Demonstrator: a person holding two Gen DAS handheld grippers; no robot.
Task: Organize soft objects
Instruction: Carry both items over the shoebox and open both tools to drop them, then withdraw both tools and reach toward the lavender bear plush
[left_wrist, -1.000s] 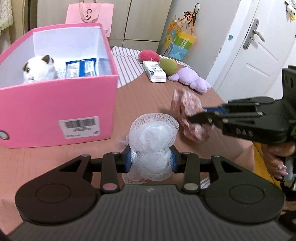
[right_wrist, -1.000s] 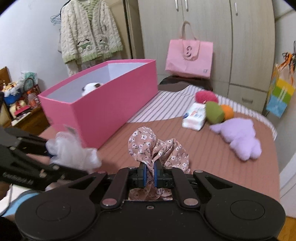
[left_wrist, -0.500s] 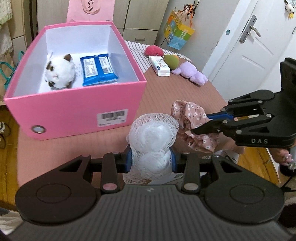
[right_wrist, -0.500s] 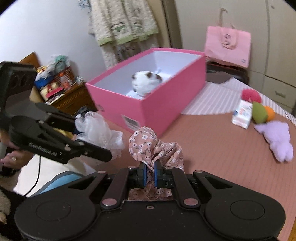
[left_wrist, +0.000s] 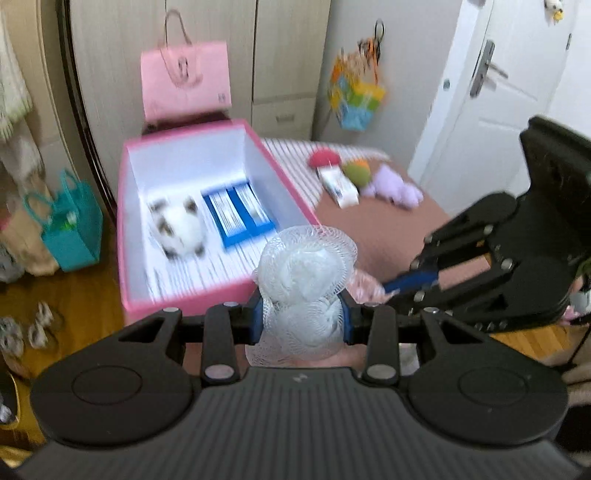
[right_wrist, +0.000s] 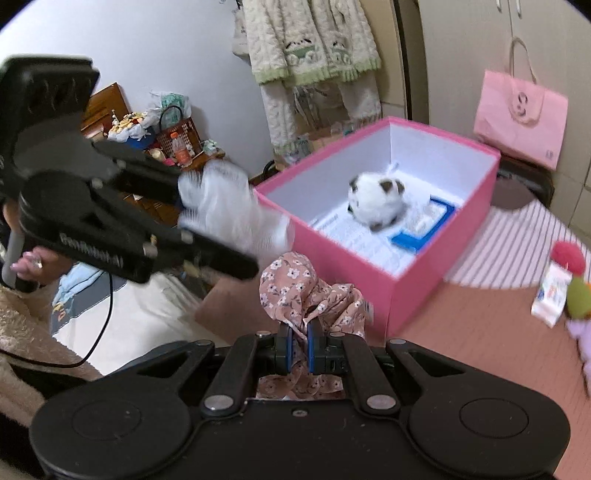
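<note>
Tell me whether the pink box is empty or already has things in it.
Not empty. The open-topped pink box already holds a white plush toy and a blue packet lying on its floor.

I can't read the blurred blue packet (left_wrist: 236, 214) inside the pink box (left_wrist: 291, 206); beyond the box, the purple plush (right_wrist: 581, 332) runs off the right wrist picture's edge.

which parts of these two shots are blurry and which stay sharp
Left wrist view: the pink box, the plush inside it and the far toys are motion-smeared; the left tool and its white mesh bundle stay crisp. Right wrist view: the left tool's mesh bundle smears most and the box contents blur, while the right tool and floral cloth stay sharp; fisheye bends the edges.
</note>
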